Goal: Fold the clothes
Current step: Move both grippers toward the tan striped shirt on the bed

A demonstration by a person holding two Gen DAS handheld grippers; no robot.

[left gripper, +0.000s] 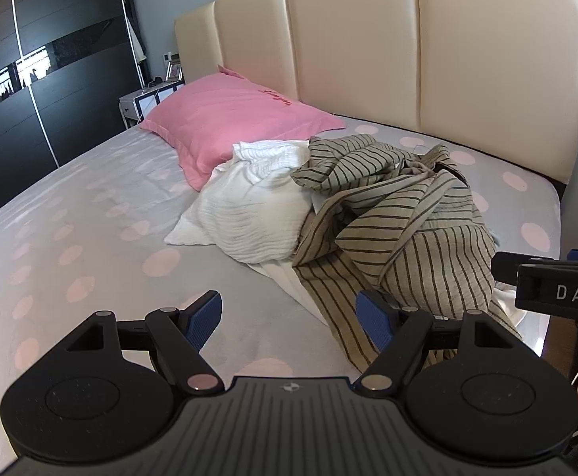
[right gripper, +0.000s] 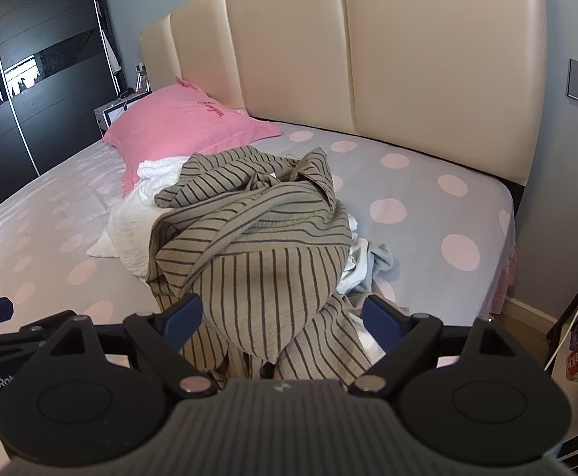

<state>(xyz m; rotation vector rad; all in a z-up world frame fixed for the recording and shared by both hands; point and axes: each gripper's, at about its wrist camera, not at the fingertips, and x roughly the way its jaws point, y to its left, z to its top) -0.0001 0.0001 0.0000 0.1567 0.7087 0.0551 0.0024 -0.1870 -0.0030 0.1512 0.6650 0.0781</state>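
On the polka-dot bed [left gripper: 90,206], right of the pink pillow [left gripper: 225,127], the striped shirt [right gripper: 249,246] and white garment [left gripper: 249,214] lie heaped unfolded, with left gripper [left gripper: 290,319] and right gripper [right gripper: 283,317] both spread wide and empty, so folding looks unstarted.

Left gripper [left gripper: 289,319]: jaws spread wide, 2 blue pads [left gripper: 205,319] apart, nothing between them, held low and level. Right gripper [right gripper: 280,319]: jaws also spread wide, nothing clamped. Right gripper sits just to the right of the left, its tip showing in the left wrist view.
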